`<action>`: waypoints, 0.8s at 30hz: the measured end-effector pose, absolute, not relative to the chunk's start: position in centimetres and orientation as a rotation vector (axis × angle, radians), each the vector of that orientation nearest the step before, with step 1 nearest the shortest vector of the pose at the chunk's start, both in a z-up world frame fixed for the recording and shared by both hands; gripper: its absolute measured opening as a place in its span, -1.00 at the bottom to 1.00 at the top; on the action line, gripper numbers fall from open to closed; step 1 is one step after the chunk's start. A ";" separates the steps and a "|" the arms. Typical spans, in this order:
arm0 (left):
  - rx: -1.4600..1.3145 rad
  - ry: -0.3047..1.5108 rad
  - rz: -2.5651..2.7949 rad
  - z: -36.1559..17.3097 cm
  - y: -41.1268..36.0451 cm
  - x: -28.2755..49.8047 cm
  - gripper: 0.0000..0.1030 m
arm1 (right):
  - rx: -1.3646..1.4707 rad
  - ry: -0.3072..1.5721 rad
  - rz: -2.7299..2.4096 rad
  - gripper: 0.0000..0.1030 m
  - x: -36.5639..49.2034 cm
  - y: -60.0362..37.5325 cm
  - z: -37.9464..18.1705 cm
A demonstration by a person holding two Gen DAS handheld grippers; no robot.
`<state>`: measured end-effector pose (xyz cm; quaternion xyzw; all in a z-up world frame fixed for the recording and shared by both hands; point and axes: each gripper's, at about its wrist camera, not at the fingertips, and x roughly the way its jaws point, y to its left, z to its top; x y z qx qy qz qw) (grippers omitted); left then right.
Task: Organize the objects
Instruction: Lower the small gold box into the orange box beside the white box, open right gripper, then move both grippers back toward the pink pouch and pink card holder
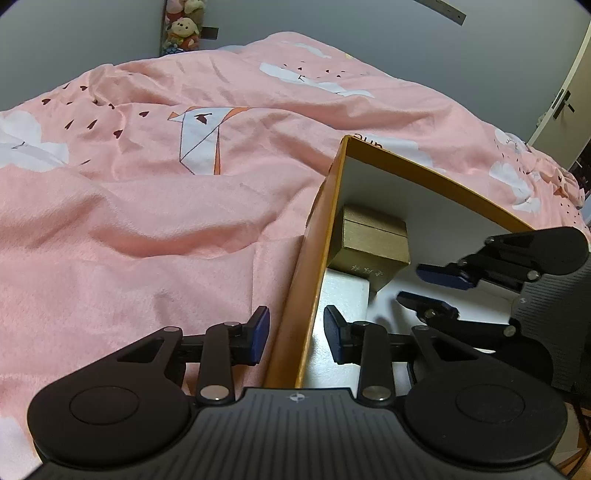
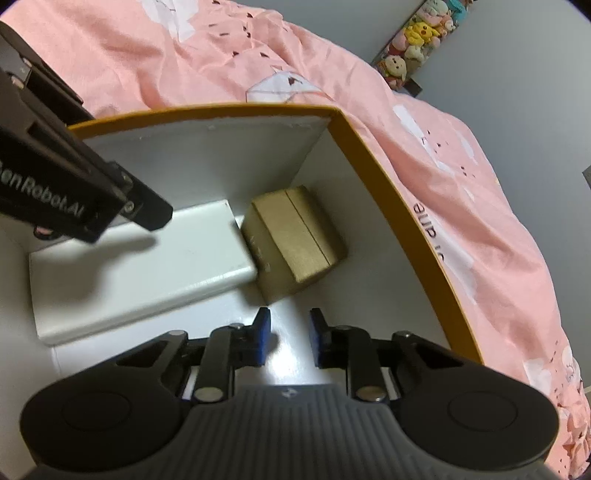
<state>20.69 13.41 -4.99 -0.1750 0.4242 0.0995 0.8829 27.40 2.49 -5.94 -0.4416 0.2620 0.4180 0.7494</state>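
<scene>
An open orange box with a white inside (image 1: 314, 236) (image 2: 384, 173) lies on the pink bed. A small gold box (image 1: 373, 240) (image 2: 295, 240) sits in its far corner, leaning on a flat white box (image 1: 345, 291) (image 2: 140, 266) beside it. My left gripper (image 1: 296, 336) is open and straddles the orange box's left wall, one finger outside, one inside. My right gripper (image 2: 288, 338) is open and empty inside the orange box, just short of the gold box; it also shows in the left wrist view (image 1: 428, 288). The left gripper's body shows at the upper left of the right wrist view (image 2: 74, 184).
A rumpled pink duvet (image 1: 147, 206) (image 2: 480, 184) with white prints covers the bed all around the box. Plush toys (image 1: 183, 26) (image 2: 413, 40) hang on the grey wall behind. A door with a handle (image 1: 563, 99) is at the far right.
</scene>
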 end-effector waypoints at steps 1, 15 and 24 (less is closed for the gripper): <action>-0.363 0.883 0.206 -5.0 13.4 20.7 -0.23 | -0.964 0.562 0.924 -0.70 27.3 2.8 -6.0; -0.357 0.866 0.206 -4.5 13.3 20.5 -0.24 | -0.956 0.536 0.958 -0.85 26.8 4.4 -5.6; -0.249 0.779 0.266 -1.6 11.4 19.1 -0.24 | -0.879 0.551 0.899 -0.84 24.9 1.6 -2.5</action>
